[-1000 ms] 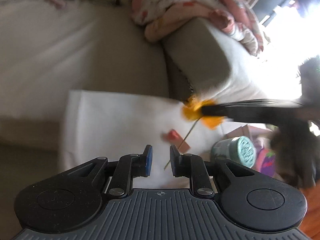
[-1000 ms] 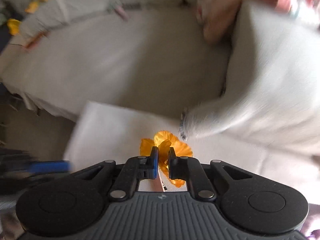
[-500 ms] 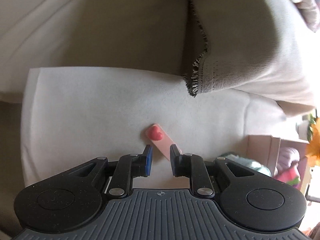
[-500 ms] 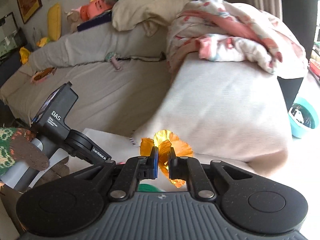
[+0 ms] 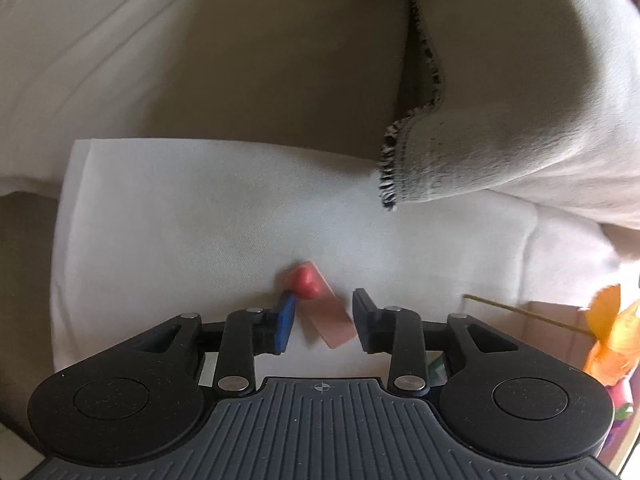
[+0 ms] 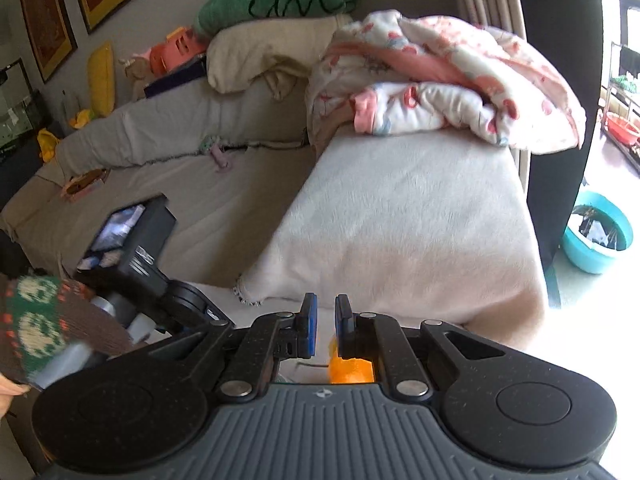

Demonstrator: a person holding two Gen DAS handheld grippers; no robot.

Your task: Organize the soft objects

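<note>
In the left wrist view a small pink strip with a red heart [image 5: 320, 304] lies on a white cloth [image 5: 180, 216]. My left gripper [image 5: 323, 320] is open, its fingers on either side of the strip just above the cloth. An orange fabric flower [image 5: 612, 332] on a thin stem hangs at the right edge. In the right wrist view my right gripper [image 6: 323, 328] has its jaws slightly apart, and the orange flower [image 6: 352, 368] shows below and behind the fingers, no longer between the pads.
A grey sofa cover [image 6: 400, 232] drapes the armrest, with a pink-and-white blanket [image 6: 440, 92] on top. Cushions and toys [image 6: 272, 0] sit on the sofa back. A teal basin [image 6: 596, 240] stands on the floor at right. A cardboard box [image 5: 552, 324] sits beside the cloth.
My left gripper has opened and come down around the heart strip. My right gripper has opened a little and the flower has dropped below its pads.
</note>
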